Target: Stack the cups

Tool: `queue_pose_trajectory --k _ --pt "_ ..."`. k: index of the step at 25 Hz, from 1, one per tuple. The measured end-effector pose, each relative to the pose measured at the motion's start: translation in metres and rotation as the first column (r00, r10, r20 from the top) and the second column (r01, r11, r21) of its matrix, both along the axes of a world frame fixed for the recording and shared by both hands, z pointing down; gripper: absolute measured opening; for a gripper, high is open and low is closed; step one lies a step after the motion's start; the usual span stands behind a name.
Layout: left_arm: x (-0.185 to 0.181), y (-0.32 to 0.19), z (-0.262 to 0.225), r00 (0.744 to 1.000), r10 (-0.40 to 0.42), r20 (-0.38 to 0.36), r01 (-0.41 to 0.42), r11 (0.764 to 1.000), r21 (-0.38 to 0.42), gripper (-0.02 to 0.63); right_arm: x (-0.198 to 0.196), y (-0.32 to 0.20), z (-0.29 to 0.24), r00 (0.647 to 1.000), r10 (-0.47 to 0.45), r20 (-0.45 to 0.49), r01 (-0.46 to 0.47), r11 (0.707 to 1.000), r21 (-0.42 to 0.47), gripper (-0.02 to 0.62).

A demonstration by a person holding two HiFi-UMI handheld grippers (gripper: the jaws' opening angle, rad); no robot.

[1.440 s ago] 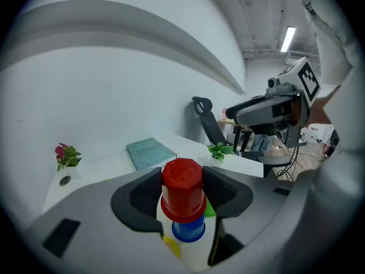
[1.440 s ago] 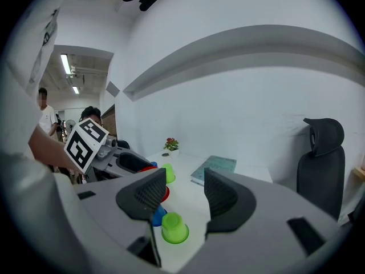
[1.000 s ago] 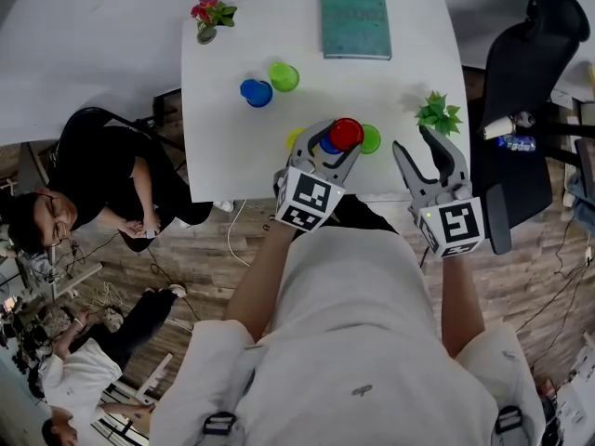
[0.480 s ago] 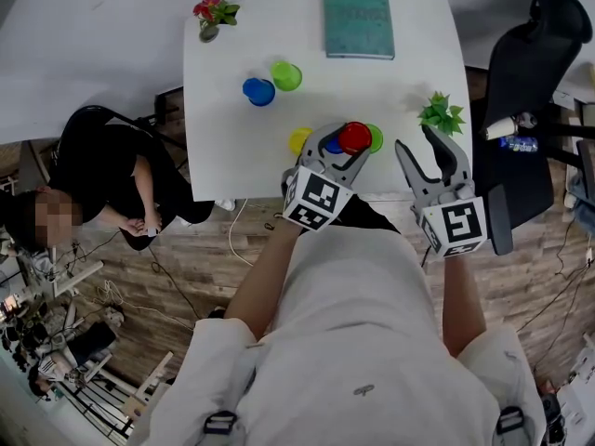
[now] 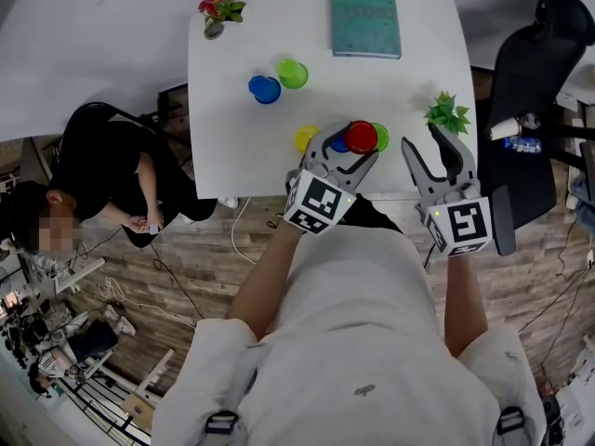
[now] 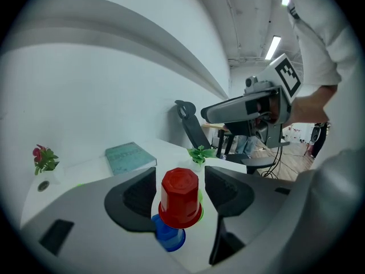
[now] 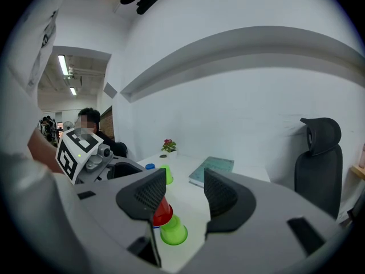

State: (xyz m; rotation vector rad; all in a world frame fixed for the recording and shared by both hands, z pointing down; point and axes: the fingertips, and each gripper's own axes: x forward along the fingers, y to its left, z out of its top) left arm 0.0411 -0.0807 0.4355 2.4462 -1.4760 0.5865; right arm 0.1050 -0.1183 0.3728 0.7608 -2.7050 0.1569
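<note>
One white table (image 5: 242,110) fills the upper half of the head view. Its near edge, at 6 o'clock, runs just under both grippers. The widest free surface lies at 9 o'clock and in the middle of the table. A black office chair (image 5: 539,72) stands beside the edge at 3 o'clock, and a seated person (image 5: 112,179) is off the corner at 8 o'clock. A teal book (image 5: 363,17) lies flat at 12 o'clock, near the far edge.

The left gripper (image 5: 346,149) reaches over the near edge. Its jaws have just been opening; the red cup (image 6: 180,196) stands between them, mouth down, with a gap at each pad, so it is released. The right gripper (image 5: 420,136) hovers at 3 o'clock of it, jaws spread and nothing in them.

The red cup sits on top of a blue cup (image 6: 169,237) and a green cup (image 7: 173,231). A yellow cup (image 5: 304,138) stands at 9 o'clock of this group, partly behind the left jaw. A second blue cup (image 5: 264,88) and a second green cup (image 5: 293,73) touch each other nearer the middle. I cannot see inside any cup.

A small green plant (image 5: 446,112) is at 3 o'clock and a flower vase (image 5: 217,12) at 11 o'clock. How the two lower cups meet is hidden by the red one.
</note>
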Motion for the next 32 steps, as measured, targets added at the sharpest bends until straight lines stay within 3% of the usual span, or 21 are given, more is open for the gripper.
queue_pose_trajectory --k 5,12,22,32 --pt "-0.023 0.004 -0.019 0.999 -0.023 -0.042 0.025 0.998 0.050 0.258 -0.004 -0.005 -0.004 0.999 0.041 -0.002 -0.041 0.999 0.008 0.213" --pt "-0.085 0.000 -0.020 0.998 -0.067 -0.012 0.068 0.996 0.055 0.258 -0.015 -0.009 -0.014 0.992 0.126 -0.008 -0.126 0.992 0.024 0.213" --pt "-0.202 -0.021 0.014 0.983 -0.132 0.125 0.128 0.991 0.033 0.258 -0.025 0.008 -0.021 0.962 0.267 -0.061 -0.265 0.964 0.033 0.213" --pt "-0.252 -0.031 0.060 0.975 -0.106 0.197 0.116 0.993 -0.037 0.258 -0.041 0.032 -0.017 0.927 0.356 -0.116 -0.356 0.934 0.024 0.213"
